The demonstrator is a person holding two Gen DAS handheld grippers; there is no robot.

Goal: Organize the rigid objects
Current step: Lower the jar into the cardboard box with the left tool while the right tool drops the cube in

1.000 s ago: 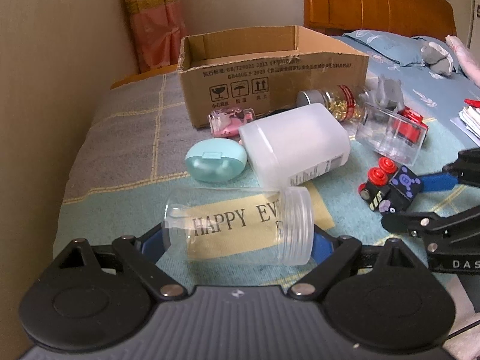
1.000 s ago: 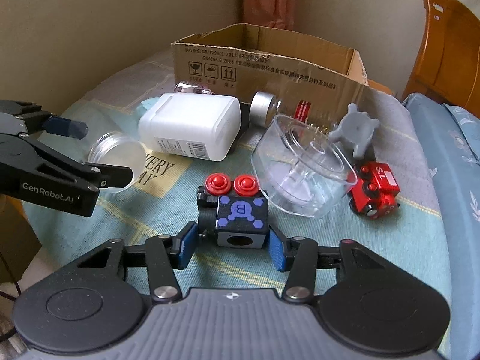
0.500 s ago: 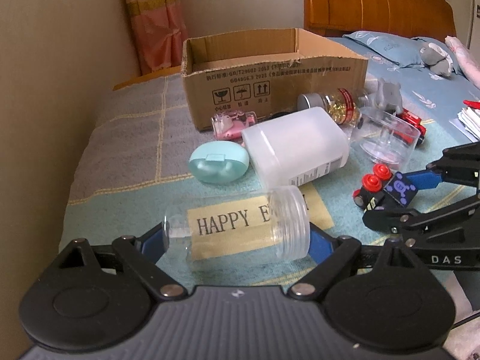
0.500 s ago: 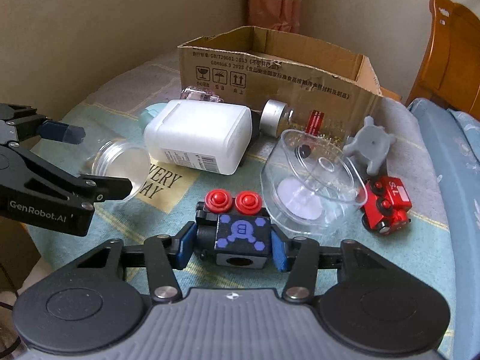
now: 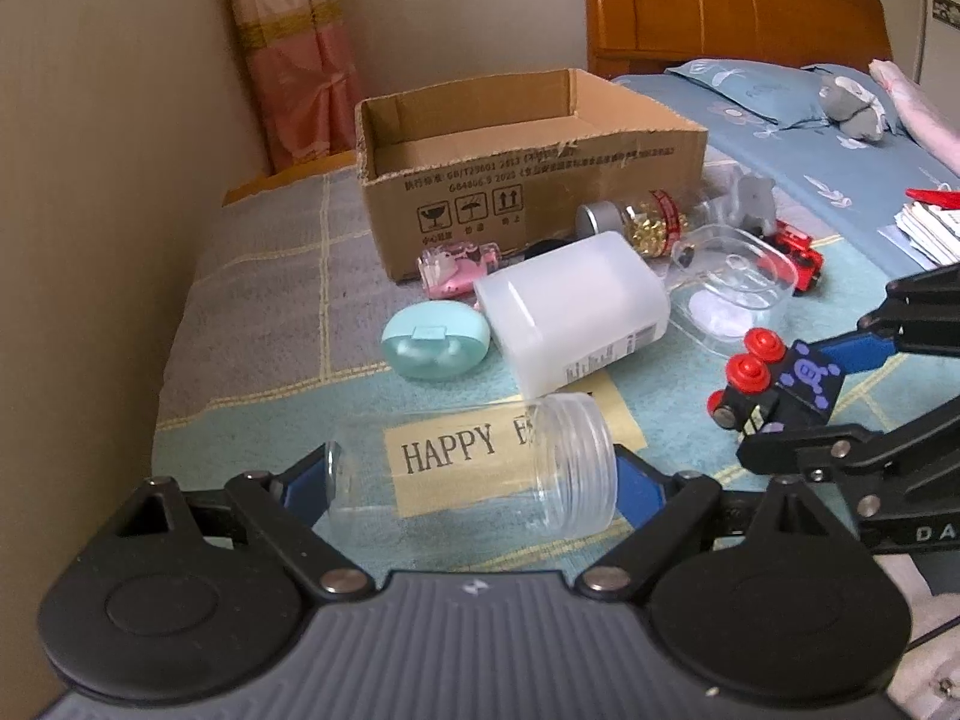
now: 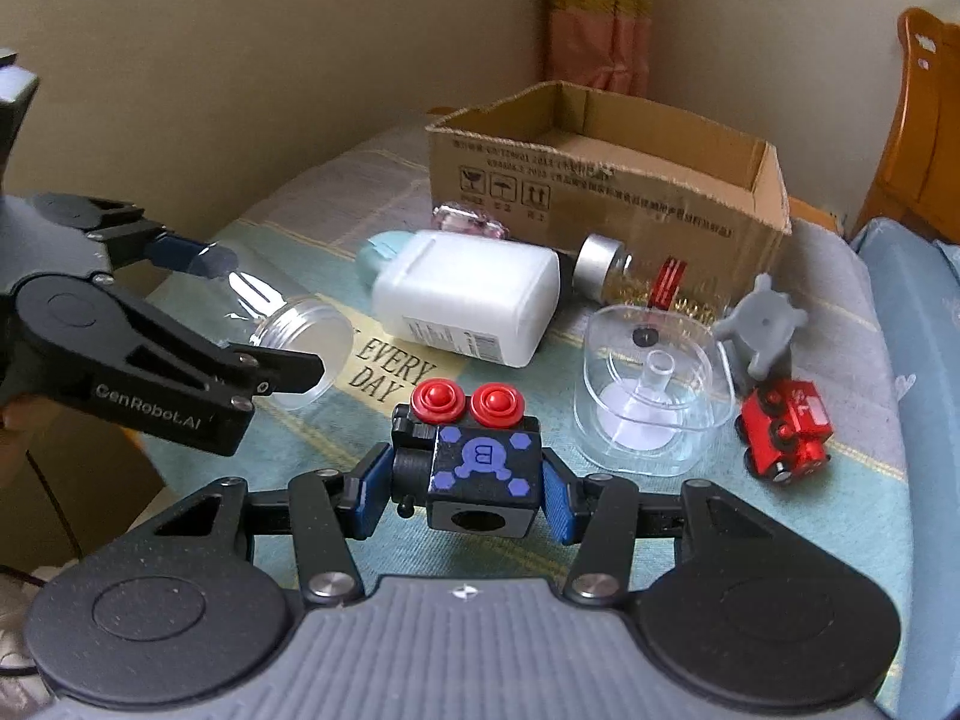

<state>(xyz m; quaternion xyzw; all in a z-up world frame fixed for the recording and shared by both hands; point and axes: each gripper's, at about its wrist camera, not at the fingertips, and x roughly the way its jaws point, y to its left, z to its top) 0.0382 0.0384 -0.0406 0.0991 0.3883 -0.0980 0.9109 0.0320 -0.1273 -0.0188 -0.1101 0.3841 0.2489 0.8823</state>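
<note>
A: Start with the clear plastic jar. Where is it?

B: On its side between the blue pads of the left hand-held gripper, base against one pad, threaded mouth at the other. The gripper is clamped on it end to end, and the right wrist view shows it tilted, with its open mouth facing that camera, above the mat printed "HAPPY EVERY DAY".

A: And the other hand?

B: The right hand-held gripper is clenched on a black toy block with purple hexagons, a "B" and two red knobs on top. The pads press its two sides. From the left wrist view it hangs clear of the bed cover.

A: What lies around them?

B: Just behind the jar, a white plastic container lies on its side. Beside it sits a mint-green oval case, and behind that a small pink bottle touches the front of the cardboard box.

A: Is the box open?

B: Yes, top open; I can't see anything inside it from these angles.

A: And to the right?

B: A glass bottle with a silver cap, lying flat with yellow capsules inside, close to the box. In front of it a clear rounded tub, a grey plastic piece just beside it, and a red toy engine near the tub. All of it rests on a checked cover over a bed.
</note>
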